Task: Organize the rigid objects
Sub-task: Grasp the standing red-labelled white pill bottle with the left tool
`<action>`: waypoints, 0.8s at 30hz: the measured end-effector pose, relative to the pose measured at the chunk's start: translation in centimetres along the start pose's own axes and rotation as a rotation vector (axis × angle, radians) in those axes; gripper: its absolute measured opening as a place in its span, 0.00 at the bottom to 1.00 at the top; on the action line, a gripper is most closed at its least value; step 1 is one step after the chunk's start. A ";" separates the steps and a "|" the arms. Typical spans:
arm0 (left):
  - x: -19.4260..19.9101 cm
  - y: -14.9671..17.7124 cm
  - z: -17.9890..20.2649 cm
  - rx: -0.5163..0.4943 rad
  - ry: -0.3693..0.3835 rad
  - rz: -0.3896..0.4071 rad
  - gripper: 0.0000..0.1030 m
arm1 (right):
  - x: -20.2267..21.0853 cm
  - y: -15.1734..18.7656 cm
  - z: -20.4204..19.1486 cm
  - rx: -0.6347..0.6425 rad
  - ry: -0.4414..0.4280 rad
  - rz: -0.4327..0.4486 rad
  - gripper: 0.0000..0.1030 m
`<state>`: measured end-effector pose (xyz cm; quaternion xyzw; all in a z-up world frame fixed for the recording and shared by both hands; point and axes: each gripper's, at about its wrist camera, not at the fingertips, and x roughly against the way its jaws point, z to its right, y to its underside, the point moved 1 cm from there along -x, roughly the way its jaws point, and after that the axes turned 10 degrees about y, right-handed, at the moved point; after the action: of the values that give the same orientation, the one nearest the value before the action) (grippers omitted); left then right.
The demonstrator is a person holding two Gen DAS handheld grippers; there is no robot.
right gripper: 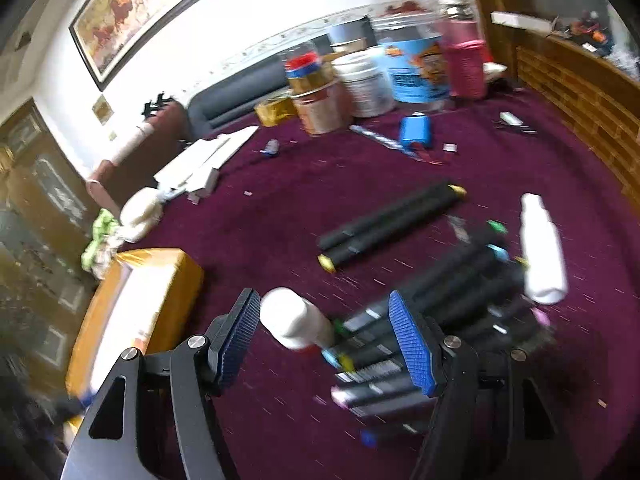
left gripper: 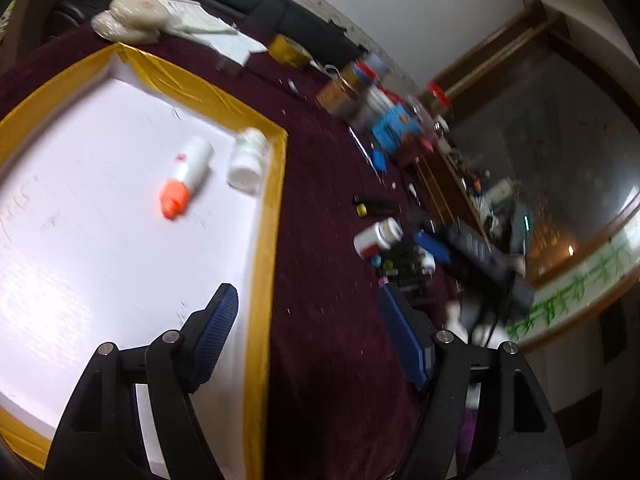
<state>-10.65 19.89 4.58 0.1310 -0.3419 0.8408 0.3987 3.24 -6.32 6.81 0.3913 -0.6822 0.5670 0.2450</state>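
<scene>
A white tray with a gold tape rim (left gripper: 276,184) lies on the maroon cloth; its corner shows in the right wrist view (right gripper: 168,268). In it lie a white tube with an orange cap (left gripper: 186,178) and a white pill bottle (left gripper: 248,160). My left gripper (left gripper: 308,340) is open and empty, over the tray's right rim. My right gripper (right gripper: 328,336) is open, its jaws either side of a white bottle with a red label (right gripper: 296,318), also in the left wrist view (left gripper: 376,238). Several black markers (right gripper: 424,312) and a white spray bottle (right gripper: 542,248) lie to the right.
Two more black markers (right gripper: 392,220) lie on the cloth. Jars and cans (right gripper: 400,52) stand at the back, with a blue box (right gripper: 416,130) and white papers (right gripper: 204,160). A wooden ledge (right gripper: 580,92) bounds the right side.
</scene>
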 end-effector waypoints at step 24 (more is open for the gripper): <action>-3.7 3.5 5.2 -0.253 -0.112 -0.092 0.70 | 7.6 6.4 0.8 0.157 -0.092 0.124 0.71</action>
<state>-11.17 12.64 4.98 0.1418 -0.4605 0.7633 0.4304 -6.21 -8.71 8.76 0.3920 -0.6689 0.6143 0.1466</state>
